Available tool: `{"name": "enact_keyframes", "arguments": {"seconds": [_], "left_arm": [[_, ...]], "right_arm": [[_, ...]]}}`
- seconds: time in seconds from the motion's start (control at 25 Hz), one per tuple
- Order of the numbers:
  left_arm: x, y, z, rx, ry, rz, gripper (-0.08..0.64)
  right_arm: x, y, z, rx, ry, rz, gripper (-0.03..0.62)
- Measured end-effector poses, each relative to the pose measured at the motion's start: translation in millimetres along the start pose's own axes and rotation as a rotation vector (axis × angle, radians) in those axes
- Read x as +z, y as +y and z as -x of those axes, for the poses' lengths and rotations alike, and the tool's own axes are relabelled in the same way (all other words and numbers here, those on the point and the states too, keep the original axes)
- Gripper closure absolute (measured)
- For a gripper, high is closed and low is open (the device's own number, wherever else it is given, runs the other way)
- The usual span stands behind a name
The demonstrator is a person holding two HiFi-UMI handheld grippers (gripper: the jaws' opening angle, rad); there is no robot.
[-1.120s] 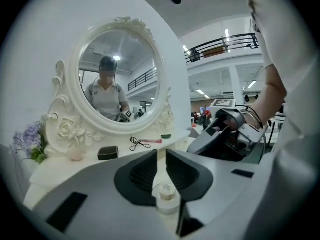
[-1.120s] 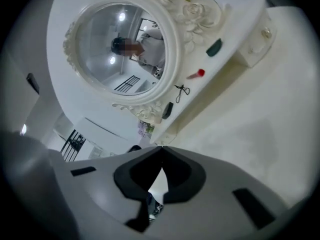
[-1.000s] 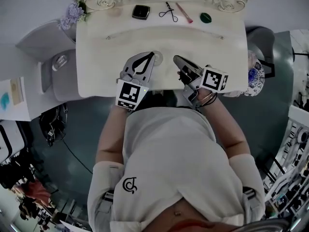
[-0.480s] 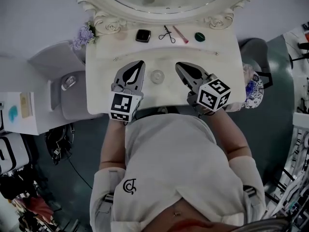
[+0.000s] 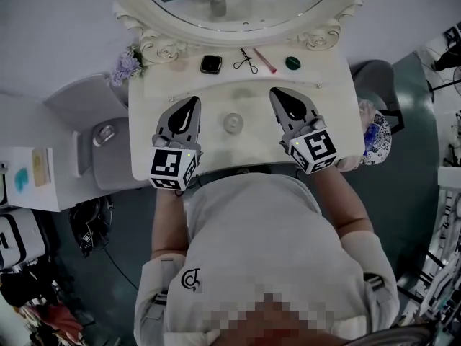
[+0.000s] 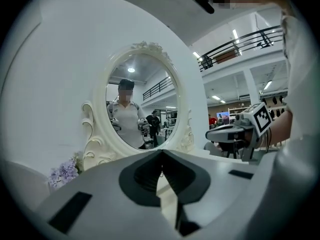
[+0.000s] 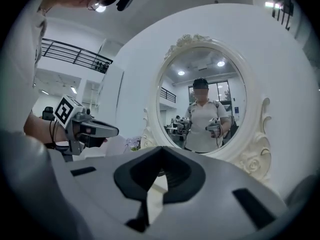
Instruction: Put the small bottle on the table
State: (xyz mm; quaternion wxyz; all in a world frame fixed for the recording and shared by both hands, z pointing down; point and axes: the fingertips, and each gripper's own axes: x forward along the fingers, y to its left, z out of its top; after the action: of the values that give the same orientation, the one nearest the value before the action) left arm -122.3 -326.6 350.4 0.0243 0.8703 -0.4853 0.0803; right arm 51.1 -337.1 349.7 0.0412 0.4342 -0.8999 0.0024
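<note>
The small bottle (image 5: 232, 123), pale and round from above, stands alone on the cream dressing table (image 5: 331, 107), between my two grippers and touching neither. My left gripper (image 5: 193, 101) lies to its left with jaws shut on nothing. My right gripper (image 5: 277, 92) lies to its right, also shut and empty. In the left gripper view the closed jaws (image 6: 161, 151) point at the oval mirror (image 6: 142, 99), and the right gripper (image 6: 235, 132) shows at the side. In the right gripper view the closed jaws (image 7: 161, 148) face the mirror (image 7: 202, 104). Neither gripper view shows the bottle.
Along the table's back edge lie a black compact (image 5: 210, 64), a metal eyelash curler (image 5: 246, 60), a pink stick (image 5: 264, 60) and a green round lid (image 5: 292, 63). Purple flowers (image 5: 127, 67) sit at the back left corner. A grey seat (image 5: 108, 150) stands left of the table.
Both grippers have drawn apart, the left one away from the bottle to the left, the right one to the right. The bottle stays standing on the table. The head view has shifted.
</note>
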Motion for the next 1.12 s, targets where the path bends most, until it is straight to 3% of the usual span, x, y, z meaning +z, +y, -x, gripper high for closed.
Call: {"name": "enact_keyframes", "arguments": {"seconds": [0.48,1.12], "left_arm": [[3.8,-16.8,3.0,0.005,0.005,-0.02,0.548],[1.4,-26.3,15.3,0.007,-0.013,-0.026,0.548]], "right_arm": [[0.2,9.4,8.7,0.007,0.005,0.051,0.589],[-7.4,15.6,16.6,-0.065,-0.006,0.054,0.589]]}}
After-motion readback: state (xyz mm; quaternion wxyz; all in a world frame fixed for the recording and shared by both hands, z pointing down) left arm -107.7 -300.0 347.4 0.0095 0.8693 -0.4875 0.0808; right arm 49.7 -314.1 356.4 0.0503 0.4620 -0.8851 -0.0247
